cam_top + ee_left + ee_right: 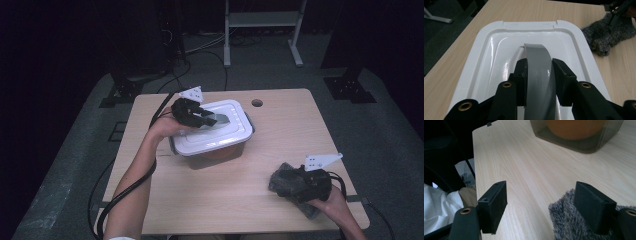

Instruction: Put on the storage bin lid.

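While partly hidden by lid (499,45), left claw (539,72) clamped on grey handle (537,65); right claw (549,202) wide.

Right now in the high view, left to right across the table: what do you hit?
left gripper, shut on the grey handle → white lid of the container → table hole → grey fuzzy cloth → right gripper, open at the cloth.

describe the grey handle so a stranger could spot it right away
On the wooden table stands a clear box with a white lid. Arching over the middle of that lid is the grey handle, gripped by the left claw. It is the one smooth grey strip, unlike the fuzzy grey cloth.
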